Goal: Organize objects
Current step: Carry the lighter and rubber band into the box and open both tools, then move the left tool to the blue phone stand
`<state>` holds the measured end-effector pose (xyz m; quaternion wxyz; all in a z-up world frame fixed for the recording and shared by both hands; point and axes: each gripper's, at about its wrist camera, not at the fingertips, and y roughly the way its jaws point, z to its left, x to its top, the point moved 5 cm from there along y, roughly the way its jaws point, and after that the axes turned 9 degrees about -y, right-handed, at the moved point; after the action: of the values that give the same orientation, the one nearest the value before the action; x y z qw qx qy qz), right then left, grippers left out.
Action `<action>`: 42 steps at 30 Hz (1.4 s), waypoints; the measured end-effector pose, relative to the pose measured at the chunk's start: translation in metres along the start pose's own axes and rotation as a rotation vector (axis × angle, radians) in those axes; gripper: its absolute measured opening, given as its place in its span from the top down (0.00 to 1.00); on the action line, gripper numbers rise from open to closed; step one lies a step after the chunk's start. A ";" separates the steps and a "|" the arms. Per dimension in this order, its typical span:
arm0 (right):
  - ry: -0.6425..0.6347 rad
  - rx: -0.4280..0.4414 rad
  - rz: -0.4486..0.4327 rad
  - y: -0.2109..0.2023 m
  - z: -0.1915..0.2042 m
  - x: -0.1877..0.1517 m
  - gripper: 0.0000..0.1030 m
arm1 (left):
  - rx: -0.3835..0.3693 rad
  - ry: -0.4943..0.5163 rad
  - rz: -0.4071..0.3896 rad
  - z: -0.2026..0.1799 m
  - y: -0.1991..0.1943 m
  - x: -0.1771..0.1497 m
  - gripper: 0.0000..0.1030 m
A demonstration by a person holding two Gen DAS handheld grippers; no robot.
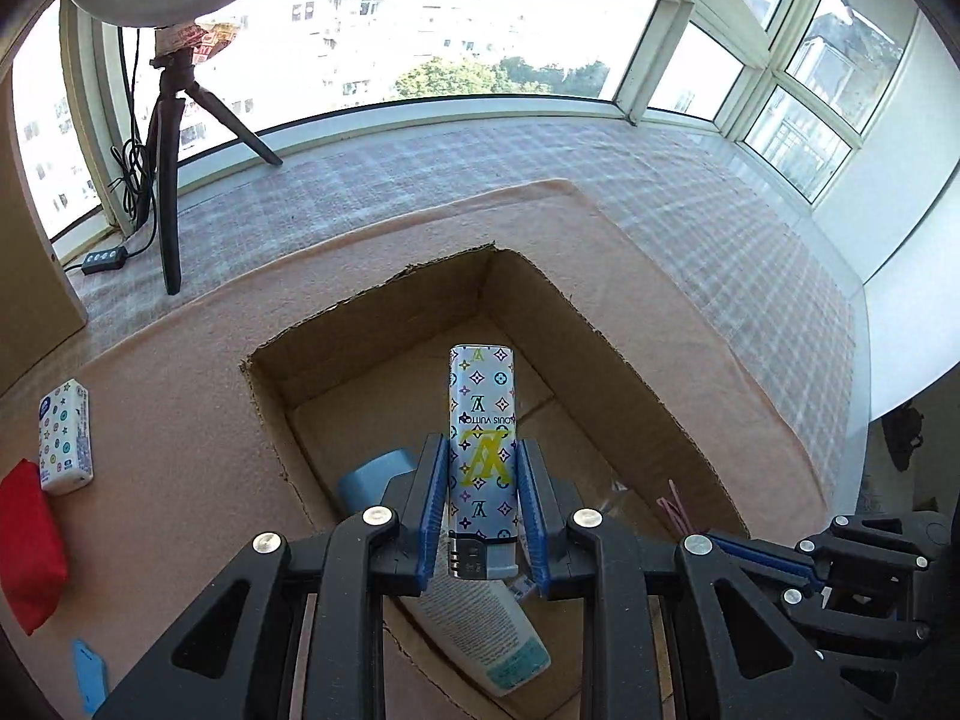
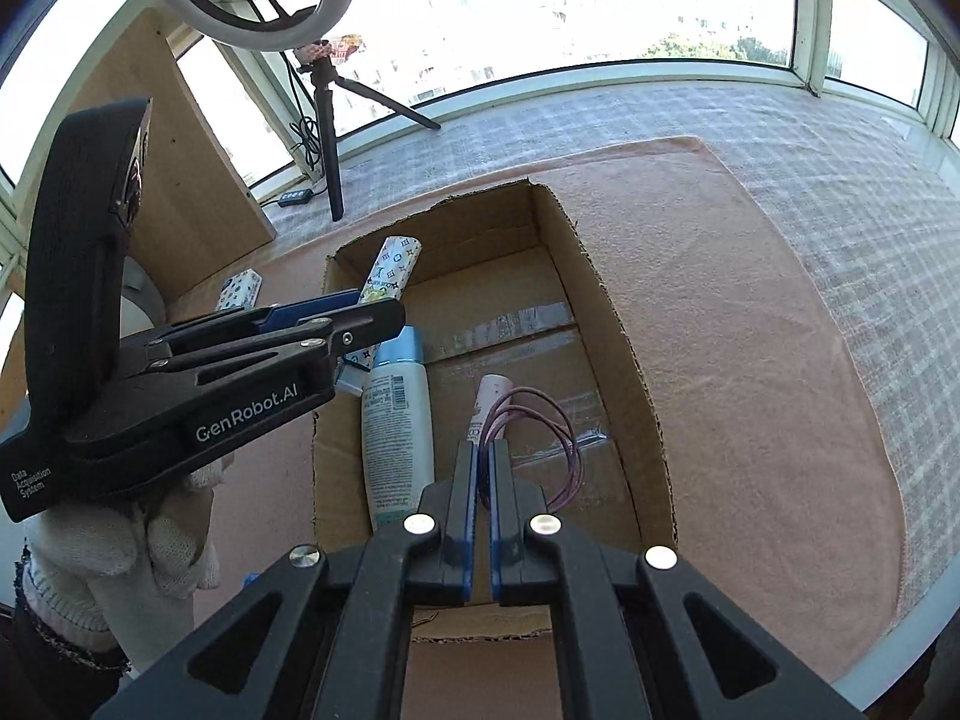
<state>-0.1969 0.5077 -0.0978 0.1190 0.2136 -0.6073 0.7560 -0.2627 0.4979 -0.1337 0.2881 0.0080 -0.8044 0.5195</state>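
lighter base behind left gripper fingers

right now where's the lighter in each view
Left wrist: lighter at centre, upright between the left gripper jaws, over the box.
Right wrist: upper left of centre, tilted, sticking out past the left gripper above the box's far-left corner.
Shared landmark: the white bottle in the box.
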 end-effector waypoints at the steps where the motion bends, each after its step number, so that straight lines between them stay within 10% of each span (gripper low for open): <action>1: -0.002 -0.002 0.002 0.001 -0.001 0.000 0.97 | -0.004 0.001 0.003 -0.003 0.002 0.000 0.76; 5: -0.017 -0.009 0.007 0.002 -0.002 0.000 0.96 | -0.025 -0.003 -0.004 -0.007 0.002 0.003 0.76; 7: -0.033 -0.021 0.009 0.003 0.000 0.000 0.94 | -0.032 -0.015 0.001 -0.005 0.000 0.004 0.58; 11: -0.049 -0.048 -0.009 0.000 0.004 -0.001 0.55 | -0.035 -0.022 -0.012 0.004 -0.010 0.002 0.51; 25: -0.080 0.001 -0.023 -0.003 0.056 -0.004 0.50 | 0.005 -0.033 -0.058 0.070 -0.080 -0.036 0.51; 42: -0.167 0.047 -0.010 0.025 0.173 -0.014 0.38 | 0.152 -0.220 -0.003 0.249 -0.148 -0.139 0.51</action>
<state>-0.1650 0.3357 -0.0963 0.0666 0.2814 -0.5959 0.7492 -0.2138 0.1804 -0.1495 0.1973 0.0880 -0.7893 0.5747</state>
